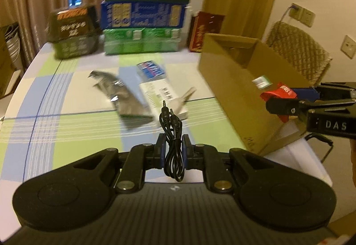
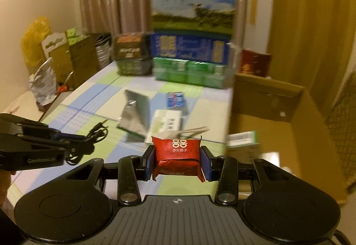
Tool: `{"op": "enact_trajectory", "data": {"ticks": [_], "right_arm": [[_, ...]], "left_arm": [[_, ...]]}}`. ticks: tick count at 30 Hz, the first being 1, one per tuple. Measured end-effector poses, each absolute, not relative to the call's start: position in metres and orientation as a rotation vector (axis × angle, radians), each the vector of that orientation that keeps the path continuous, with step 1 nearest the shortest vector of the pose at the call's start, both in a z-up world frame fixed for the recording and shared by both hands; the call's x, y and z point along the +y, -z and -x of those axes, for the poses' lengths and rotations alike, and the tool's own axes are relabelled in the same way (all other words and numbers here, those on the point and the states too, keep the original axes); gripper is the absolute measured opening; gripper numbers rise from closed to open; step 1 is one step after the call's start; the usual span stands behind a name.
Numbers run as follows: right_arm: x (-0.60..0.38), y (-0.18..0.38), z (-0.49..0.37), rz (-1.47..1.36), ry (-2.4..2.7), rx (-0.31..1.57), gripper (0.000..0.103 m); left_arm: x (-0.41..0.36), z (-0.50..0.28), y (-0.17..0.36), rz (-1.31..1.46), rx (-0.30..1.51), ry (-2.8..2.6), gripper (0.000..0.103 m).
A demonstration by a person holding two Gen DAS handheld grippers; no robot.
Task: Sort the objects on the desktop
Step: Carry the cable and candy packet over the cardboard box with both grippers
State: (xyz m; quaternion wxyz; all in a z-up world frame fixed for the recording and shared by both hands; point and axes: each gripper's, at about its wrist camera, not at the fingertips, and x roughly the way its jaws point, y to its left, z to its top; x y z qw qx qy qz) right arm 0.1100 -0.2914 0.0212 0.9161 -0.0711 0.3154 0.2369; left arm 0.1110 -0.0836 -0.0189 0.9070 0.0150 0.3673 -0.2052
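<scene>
- Left wrist view: the left gripper (image 1: 173,151) is clamped on a coiled black audio cable (image 1: 172,133), held above the checked green-and-blue tablecloth (image 1: 55,93). An open brown cardboard box (image 1: 233,89) stands to the right, with the right gripper (image 1: 287,100) just beside it.
- Right wrist view: the right gripper (image 2: 178,161) is clamped on a red wrapped sweet packet (image 2: 178,151) above the tablecloth (image 2: 93,102), beside the cardboard box (image 2: 289,125); a silver foil pouch (image 2: 135,111) lies on the cloth.

Cardboard box (image 1: 235,89) right of pouch (image 1: 124,93)
</scene>
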Motion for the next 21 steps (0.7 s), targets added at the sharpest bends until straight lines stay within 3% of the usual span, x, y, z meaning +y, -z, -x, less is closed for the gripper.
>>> {"op": "enact_trajectory", "data": {"ticks": [10,21], "right_arm": [[-0.391,-0.053,-0.115,0.084,-0.318,0.612,0.039],[-0.448,-0.051,-0.129,0.010,-0.257,0.633,0.039]], "left_arm": [[-0.171,-0.100,-0.015,-0.063,0.710,0.549,0.011],[-0.253,-0.108,-0.020,-0.089,0.709,0.654,0.011]]}}
